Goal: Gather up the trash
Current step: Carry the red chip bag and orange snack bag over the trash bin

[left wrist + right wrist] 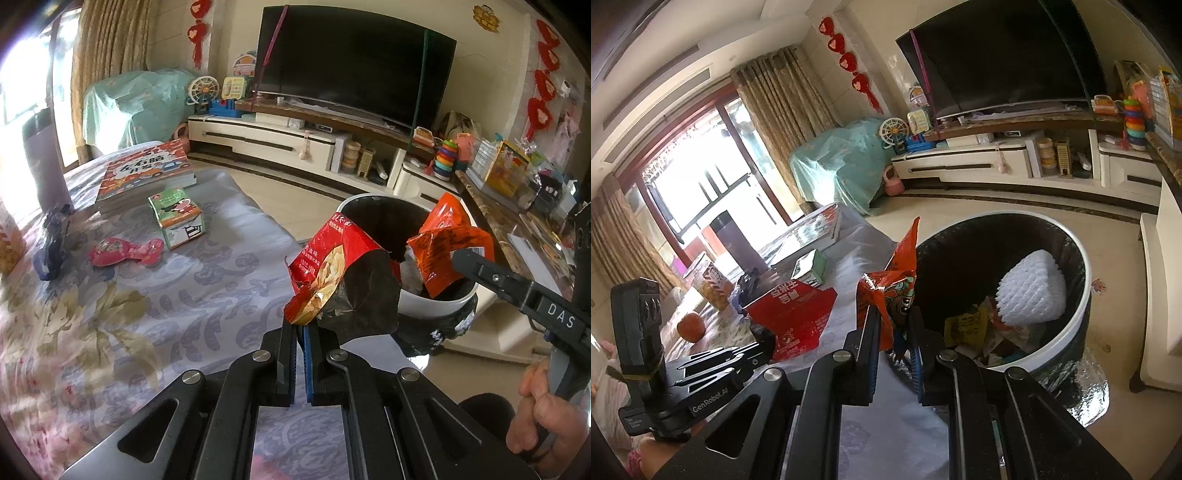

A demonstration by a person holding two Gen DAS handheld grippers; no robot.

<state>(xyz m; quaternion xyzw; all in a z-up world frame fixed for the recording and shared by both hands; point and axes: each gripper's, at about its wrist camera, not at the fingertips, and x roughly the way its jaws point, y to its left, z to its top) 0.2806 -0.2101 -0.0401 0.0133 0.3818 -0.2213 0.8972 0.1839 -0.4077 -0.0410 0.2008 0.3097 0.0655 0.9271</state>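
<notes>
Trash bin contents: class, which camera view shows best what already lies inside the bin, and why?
The right wrist view: it looks down into the trash bin, showing white foam netting and a yellow wrapper. The left wrist view shows only its rim and dark interior, partly hidden by held wrappers.

The red snack bag and the orange wrapper pinched in the tools are crinkled, glossy foil. The trash bin beyond them looks smooth white plastic, lined with shiny black film. Patterned cloth covers the worktop.
</notes>
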